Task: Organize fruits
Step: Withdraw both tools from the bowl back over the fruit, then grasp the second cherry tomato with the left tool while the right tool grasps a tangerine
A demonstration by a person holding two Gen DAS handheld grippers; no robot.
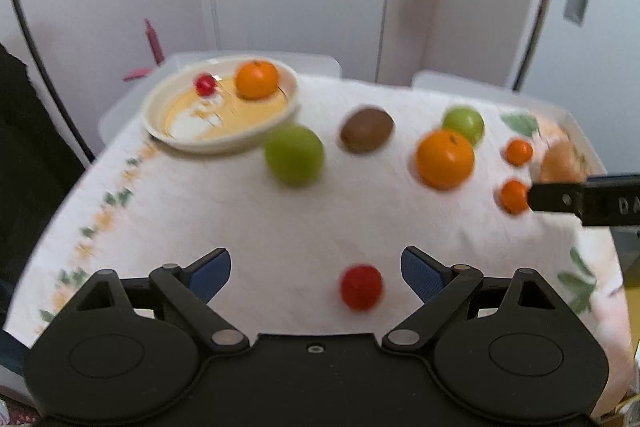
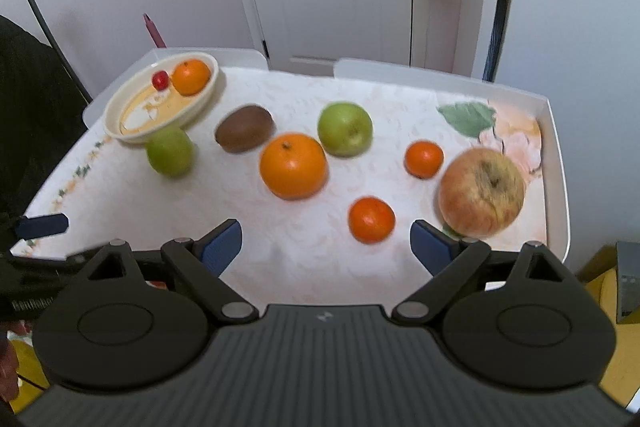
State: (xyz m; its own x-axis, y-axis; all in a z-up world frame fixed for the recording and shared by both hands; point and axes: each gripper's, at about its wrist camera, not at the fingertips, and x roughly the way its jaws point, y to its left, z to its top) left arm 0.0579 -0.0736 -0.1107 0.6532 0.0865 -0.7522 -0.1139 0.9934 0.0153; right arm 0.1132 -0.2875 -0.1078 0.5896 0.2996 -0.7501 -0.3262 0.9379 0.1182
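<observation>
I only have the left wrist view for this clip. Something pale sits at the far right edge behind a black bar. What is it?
Observer: A large yellow-red apple, on the tablecloth near the tray's right wall.
Operator: And that black bar?
Observer: One finger of the right gripper; its jaws stand wide with nothing between them.
Operator: Is the nearer small tangerine touching that apple?
Observer: No. The tangerine lies apart from it, left of the apple, just ahead of the right gripper.
</observation>
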